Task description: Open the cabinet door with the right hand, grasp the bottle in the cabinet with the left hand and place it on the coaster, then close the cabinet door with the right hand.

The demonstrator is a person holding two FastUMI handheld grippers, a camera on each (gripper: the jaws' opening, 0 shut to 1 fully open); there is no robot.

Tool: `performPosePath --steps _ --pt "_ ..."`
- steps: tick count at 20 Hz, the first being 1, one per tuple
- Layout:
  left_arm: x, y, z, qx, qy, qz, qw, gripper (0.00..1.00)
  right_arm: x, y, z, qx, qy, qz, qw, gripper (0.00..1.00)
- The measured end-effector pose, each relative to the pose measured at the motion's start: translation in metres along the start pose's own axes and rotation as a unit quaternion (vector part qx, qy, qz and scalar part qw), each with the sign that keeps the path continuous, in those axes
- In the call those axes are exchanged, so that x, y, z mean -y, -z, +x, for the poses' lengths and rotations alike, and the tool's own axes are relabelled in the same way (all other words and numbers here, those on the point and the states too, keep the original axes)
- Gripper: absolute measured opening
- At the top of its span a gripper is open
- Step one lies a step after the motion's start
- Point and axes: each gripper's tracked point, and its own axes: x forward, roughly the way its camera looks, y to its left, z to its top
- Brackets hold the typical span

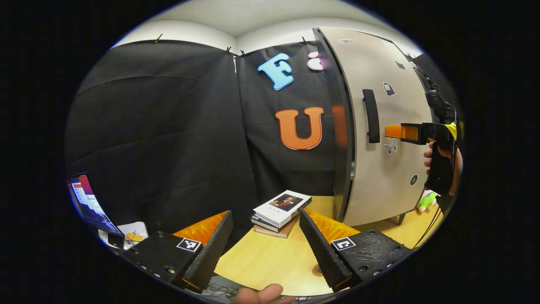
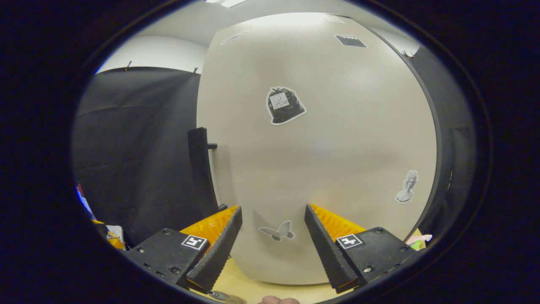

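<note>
Right gripper (image 2: 272, 236), jaws released, faces the shut cabinet door (image 2: 329, 147); vertical handle (image 2: 198, 160) lies left of them, apart.

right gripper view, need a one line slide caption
Open right gripper faces the closed cabinet door, its handle off to the left.

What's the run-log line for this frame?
phase: reach for handle | cabinet door: closed | right gripper: open, facing door, right of handle | left gripper: open, empty, above table
</note>
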Motion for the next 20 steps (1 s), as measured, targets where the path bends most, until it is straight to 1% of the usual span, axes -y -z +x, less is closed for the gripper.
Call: performPosePath --steps 3,5,9,11,12,14,15,16,19,20 --pt "0.019 -0.004 0.005 0.003 0.027 0.005 1.000 0.96 0.009 0.005 -0.008 -0.013 0.008 0.004 1.000 0.97" --pt "0.042 -0.013 0.012 0.011 0.056 0.001 0.998 0.96 0.026 0.007 -0.030 -0.011 0.027 0.014 0.999 0.97" --pt "0.094 -0.038 0.031 0.031 0.118 -0.005 0.993 0.96 0.075 0.008 -0.092 -0.004 0.092 0.018 0.996 0.97" --pt "0.120 -0.049 0.040 0.047 0.148 0.011 0.988 0.96 0.099 0.008 -0.126 0.003 0.128 0.014 0.992 0.97" --pt "0.134 -0.056 0.043 0.056 0.163 0.018 0.985 0.96 0.110 0.009 -0.141 0.006 0.147 0.013 0.989 0.94" --pt "0.159 -0.070 0.042 0.072 0.191 0.022 0.979 0.96 0.125 0.011 -0.167 0.007 0.172 0.020 0.985 0.94" --pt "0.169 -0.075 0.040 0.078 0.201 0.021 0.976 0.96 0.129 0.013 -0.179 0.005 0.180 0.025 0.983 0.94" --pt "0.178 -0.077 0.040 0.083 0.209 0.022 0.974 0.96 0.134 0.014 -0.188 0.005 0.189 0.028 0.982 0.99" --pt "0.198 -0.082 0.033 0.092 0.227 0.032 0.969 0.96 0.146 0.011 -0.211 0.013 0.209 0.033 0.977 0.99" --pt "0.203 -0.085 0.029 0.096 0.234 0.032 0.967 0.96 0.147 0.009 -0.216 0.015 0.211 0.035 0.977 0.95"
